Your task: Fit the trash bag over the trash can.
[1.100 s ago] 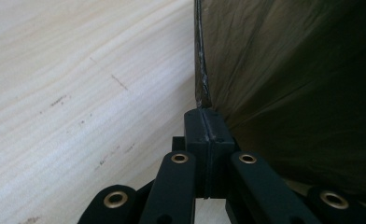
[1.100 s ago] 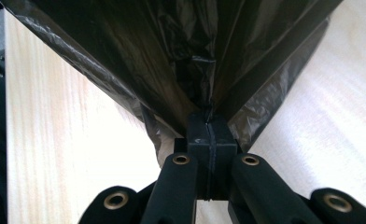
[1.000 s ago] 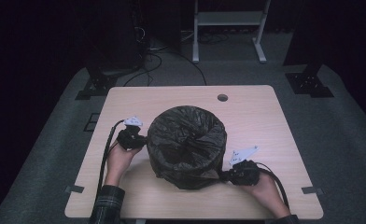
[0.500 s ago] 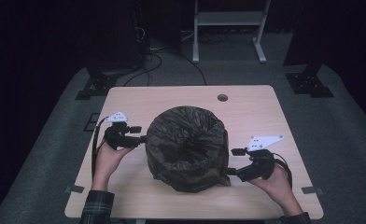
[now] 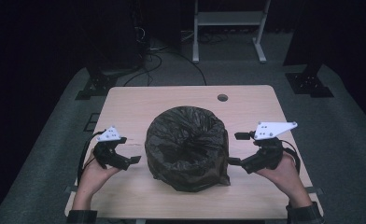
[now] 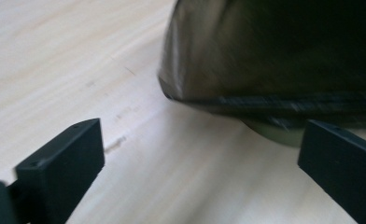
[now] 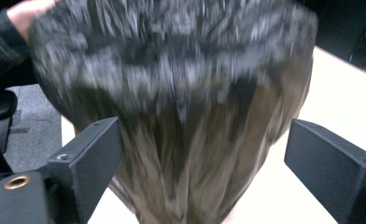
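A round bin lined with a crinkled black bag stands mid-table on the pale wooden table. My left gripper hovers just left of it, apart from it, jaws wide; they have just been opening, with nothing between them. In the left gripper view the bag's lower edge hangs ahead of the left gripper. My right gripper is raised just right of the bin, jaws spread and just opened. In the right gripper view the blurred bag lies beyond the right gripper, not pinched.
A cable hole sits near the table's far edge. Behind the table stand a white frame and dark stand feet on grey carpet, with cables trailing. The person's other hand shows beyond the bag.
Both grippers were shut against the bag's sides; they have opened and drawn outward from the bin. The right one has also risen.
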Demonstrator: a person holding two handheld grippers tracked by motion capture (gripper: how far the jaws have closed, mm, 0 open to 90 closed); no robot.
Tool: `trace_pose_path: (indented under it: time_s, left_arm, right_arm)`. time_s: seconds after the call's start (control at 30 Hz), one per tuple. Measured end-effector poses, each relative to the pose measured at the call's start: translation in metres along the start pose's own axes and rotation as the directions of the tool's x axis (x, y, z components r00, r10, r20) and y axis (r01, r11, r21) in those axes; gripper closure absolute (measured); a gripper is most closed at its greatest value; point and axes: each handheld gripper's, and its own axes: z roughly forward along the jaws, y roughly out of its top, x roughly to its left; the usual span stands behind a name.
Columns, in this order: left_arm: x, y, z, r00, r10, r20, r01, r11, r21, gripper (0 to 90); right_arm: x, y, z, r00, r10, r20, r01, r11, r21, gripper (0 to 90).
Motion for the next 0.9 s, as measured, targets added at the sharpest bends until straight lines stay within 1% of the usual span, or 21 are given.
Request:
trace_pose_path:
  time_s: [0.1,0.17,0.3,0.33,0.47,0.57,0.6,0.7,0.8,0.9]
  left_arm:
    - [-0.007,-0.011,-0.002,0.9998,0.020,0.001,-0.020,0.9995,0.024,0.0]
    - [-0.015,-0.019,-0.001,0.9997,0.015,0.022,-0.015,0.9997,0.017,0.0]
    - [-0.029,-0.029,0.005,0.9990,0.041,0.018,-0.041,0.9985,0.035,0.0]
    - [-0.033,-0.031,0.007,0.9984,0.055,0.017,-0.055,0.9975,0.045,0.0]
    - [-0.044,-0.039,0.013,0.9966,0.078,0.029,-0.079,0.9957,0.049,0.0]
    - [-0.048,-0.045,0.019,0.9947,0.096,0.038,-0.098,0.9931,0.065,0.0]
    - [-0.049,-0.047,0.022,0.9939,0.100,0.047,-0.103,0.9928,0.062,0.0]
    - [-0.048,-0.051,0.029,0.9933,0.094,0.067,-0.100,0.9911,0.088,0.0]
    - [-0.048,-0.053,0.033,0.9924,0.098,0.073,-0.105,0.9893,0.100,0.0]
    - [-0.048,-0.053,0.035,0.9923,0.097,0.077,-0.105,0.9887,0.107,0.0]
  right_arm:
    - [0.001,0.015,-0.002,0.9999,-0.012,0.003,0.012,0.9999,-0.007,10.0]
    - [0.002,0.025,-0.001,0.9998,-0.021,-0.002,0.021,0.9997,-0.010,10.0]
    - [0.005,0.044,0.003,0.9988,-0.048,-0.009,0.048,0.9988,-0.015,10.0]
    - [0.005,0.047,0.005,0.9986,-0.051,-0.013,0.051,0.9986,-0.013,10.0]
    - [0.007,0.067,0.018,0.9968,-0.070,-0.040,0.069,0.9975,-0.014,10.0]
    - [0.009,0.078,0.031,0.9939,-0.093,-0.058,0.092,0.9955,-0.022,10.0]
    - [0.009,0.081,0.036,0.9928,-0.102,-0.063,0.101,0.9948,-0.015,10.0]
    - [0.009,0.085,0.053,0.9909,-0.104,-0.086,0.105,0.9944,0.008,10.0]
    - [0.009,0.086,0.070,0.9895,-0.104,-0.100,0.109,0.9927,0.051,10.0]
    - [0.010,0.085,0.085,0.9880,-0.104,-0.114,0.115,0.9885,0.098,10.0]
